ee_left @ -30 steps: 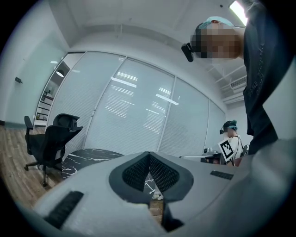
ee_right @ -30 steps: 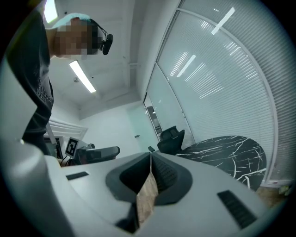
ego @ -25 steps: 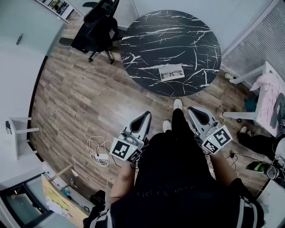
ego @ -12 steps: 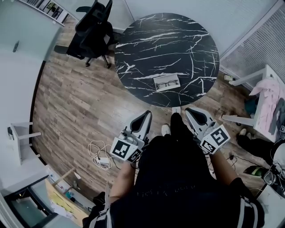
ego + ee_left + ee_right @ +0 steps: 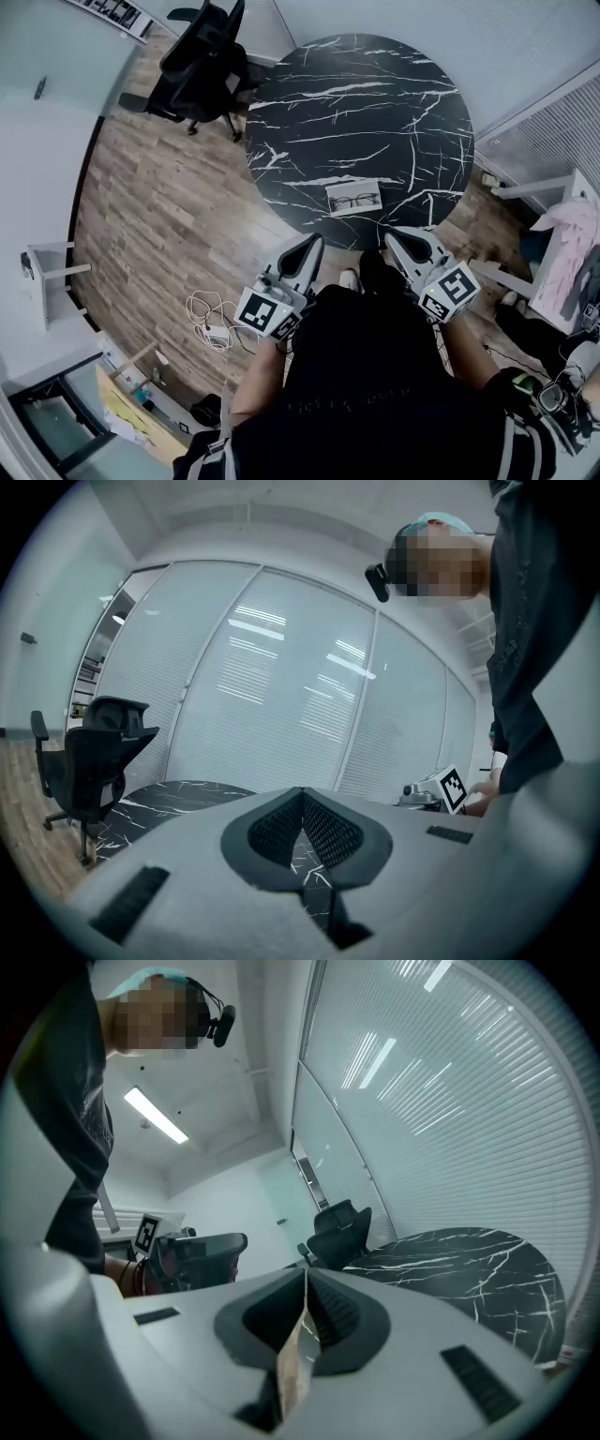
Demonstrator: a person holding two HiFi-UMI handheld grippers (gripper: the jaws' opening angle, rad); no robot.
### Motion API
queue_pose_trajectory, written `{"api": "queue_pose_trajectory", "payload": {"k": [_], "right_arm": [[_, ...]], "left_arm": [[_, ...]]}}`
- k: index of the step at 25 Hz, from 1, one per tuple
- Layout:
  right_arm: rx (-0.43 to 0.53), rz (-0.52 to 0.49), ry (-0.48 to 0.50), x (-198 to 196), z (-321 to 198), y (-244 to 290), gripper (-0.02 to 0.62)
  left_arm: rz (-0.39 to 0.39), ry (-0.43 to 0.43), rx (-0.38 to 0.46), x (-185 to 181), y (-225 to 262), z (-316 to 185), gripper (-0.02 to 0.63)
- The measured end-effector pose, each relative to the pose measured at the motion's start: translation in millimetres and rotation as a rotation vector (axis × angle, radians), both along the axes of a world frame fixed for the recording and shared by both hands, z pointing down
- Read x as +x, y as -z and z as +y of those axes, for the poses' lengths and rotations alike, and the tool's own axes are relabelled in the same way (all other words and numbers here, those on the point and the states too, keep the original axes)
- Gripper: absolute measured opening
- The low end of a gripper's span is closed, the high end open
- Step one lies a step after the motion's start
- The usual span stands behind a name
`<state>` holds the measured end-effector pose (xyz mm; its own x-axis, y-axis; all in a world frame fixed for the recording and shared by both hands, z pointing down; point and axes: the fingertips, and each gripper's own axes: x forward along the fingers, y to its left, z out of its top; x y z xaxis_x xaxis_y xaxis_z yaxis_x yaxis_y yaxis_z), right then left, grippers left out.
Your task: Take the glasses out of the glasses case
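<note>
Glasses case [image 5: 335,200], lying open as a pale tray near the edge of the round black marble surface [image 5: 356,103] closest to the person, with the dark-framed glasses [image 5: 357,200] resting inside it; no gripper touches either. Left gripper [image 5: 308,244] and right gripper [image 5: 397,236] are both held low in front of the person's body, short of the surface edge, each with its jaws brought together at the tips and nothing between them, as both gripper views confirm. The task therefore appears not yet begun. Probable failure modes: (a) the jaws must part before the reach, otherwise closed tips would merely push the case; (b) the case looks light and the marble smooth, so pulling the glasses with one gripper while the other does not steady the case may drag or tip it, and its place near the rim leaves little margin before a fall; (c) the thin frame could slip from the jaws, or a lens could be pinched, if gripped off-centre. An office chair [image 5: 202,66] stands beyond the surface, and a loose white cable [image 5: 202,314] lies on the wooden floor to the person's left, a possible snag underfoot
</note>
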<state>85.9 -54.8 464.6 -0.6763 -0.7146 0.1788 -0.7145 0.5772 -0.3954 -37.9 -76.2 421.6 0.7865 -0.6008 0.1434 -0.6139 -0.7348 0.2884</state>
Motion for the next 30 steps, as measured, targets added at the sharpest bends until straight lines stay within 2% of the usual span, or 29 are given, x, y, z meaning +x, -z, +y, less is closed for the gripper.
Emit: {"api": "queue_pose_trajectory", "payload": {"k": [7,15,21,26,30], "right_arm": [[-0.013,0.040,0.089,4,-33,-16,0.032],[0.018,0.159,0.194,-15,-42,-25,0.032],[-0.008,0.272,0.243,-23,-53,-53,0.034],[-0.029,0.419,0.318,-34,-58,-84,0.034],[-0.059,0.485,0.348,-43,-64,-109,0.034]], "left_arm": [[0.016,0.043,-0.004,13,-5,-22,0.018],[0.027,0.093,-0.026,4,-20,-31,0.018],[-0.033,0.059,-0.051,4,-44,-34,0.018],[-0.050,0.043,-0.069,-2,-56,-40,0.018],[-0.051,0.033,-0.084,-8,-62,-45,0.018]]}}
